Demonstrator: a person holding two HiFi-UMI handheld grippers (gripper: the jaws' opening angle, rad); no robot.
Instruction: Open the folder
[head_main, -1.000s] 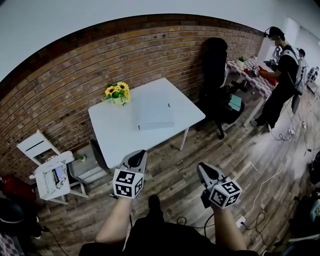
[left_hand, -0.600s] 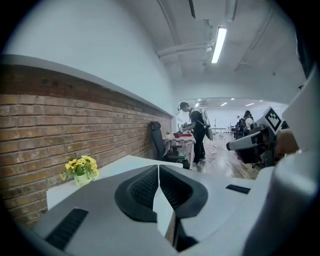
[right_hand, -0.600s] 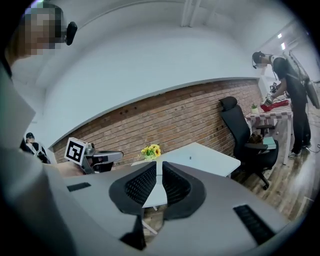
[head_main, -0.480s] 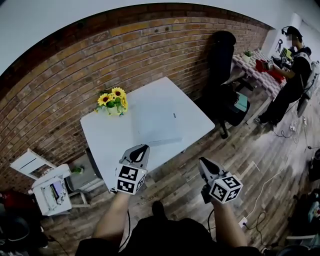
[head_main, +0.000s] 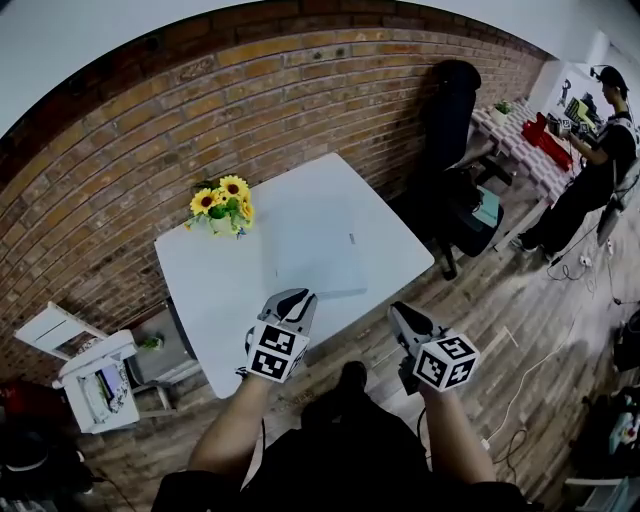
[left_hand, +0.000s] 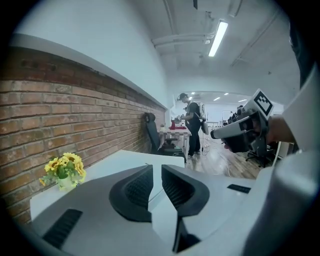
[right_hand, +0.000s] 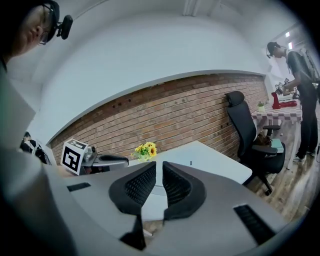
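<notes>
A pale, closed folder (head_main: 312, 255) lies flat in the middle of the white table (head_main: 195, 290), a small dark mark near its right edge. My left gripper (head_main: 299, 297) hovers over the table's front edge, just short of the folder. Its jaws are nearly together, having just parted by a sliver, and nothing is between them (left_hand: 156, 167). My right gripper (head_main: 399, 311) hangs to the right, off the table's front corner over the wooden floor. It is shut and empty (right_hand: 159, 165). Each gripper shows in the other's view, the right gripper (left_hand: 235, 135) and the left gripper (right_hand: 107, 160).
A vase of sunflowers (head_main: 225, 203) stands at the table's back left by the brick wall. A black office chair (head_main: 450, 130) is right of the table, and a white chair (head_main: 85, 375) is at the left. A person (head_main: 605, 150) works at a far table. Cables lie on the floor.
Both grippers have moved forward toward the table. The left one has gone from over the floor to over the table's front edge, and the right one now sits close to the front corner.
</notes>
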